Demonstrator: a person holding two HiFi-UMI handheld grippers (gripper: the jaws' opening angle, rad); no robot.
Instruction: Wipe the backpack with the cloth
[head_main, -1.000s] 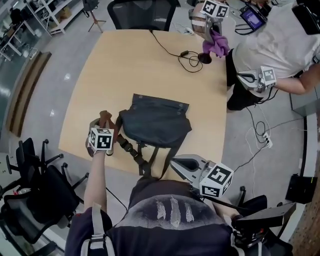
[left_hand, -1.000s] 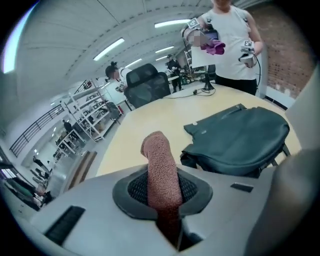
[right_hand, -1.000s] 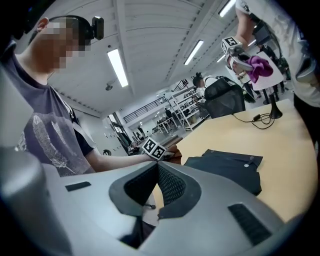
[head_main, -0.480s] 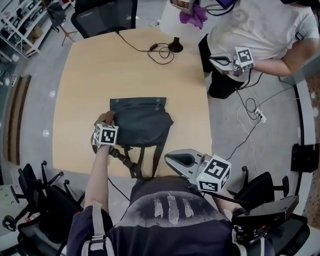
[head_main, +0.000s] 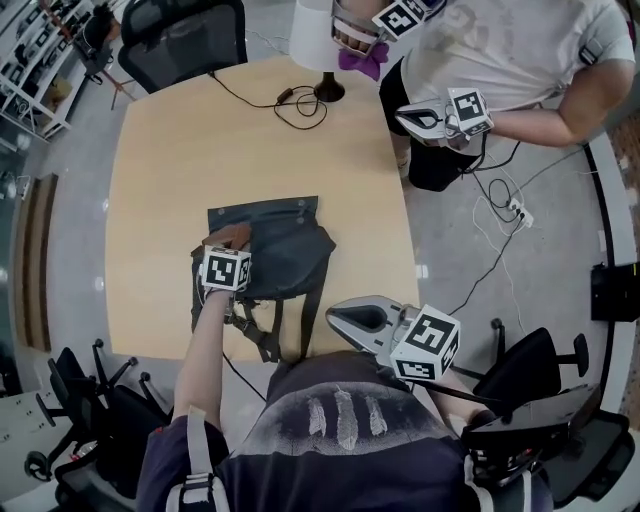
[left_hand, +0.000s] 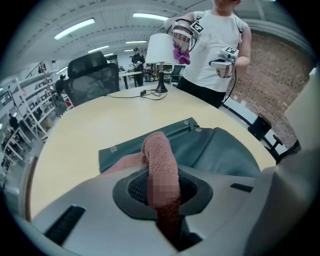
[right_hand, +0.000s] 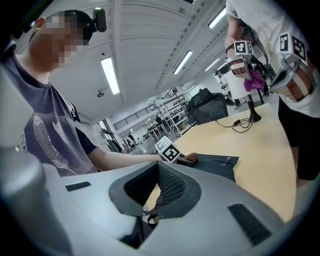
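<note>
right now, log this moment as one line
left gripper: shut on cloth | cloth: on backpack | right gripper: shut on strap

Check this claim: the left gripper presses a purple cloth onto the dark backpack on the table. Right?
No: the cloth in the left gripper is brownish pink, not purple, as the left gripper view shows. It does rest on the dark backpack on the table.
</note>
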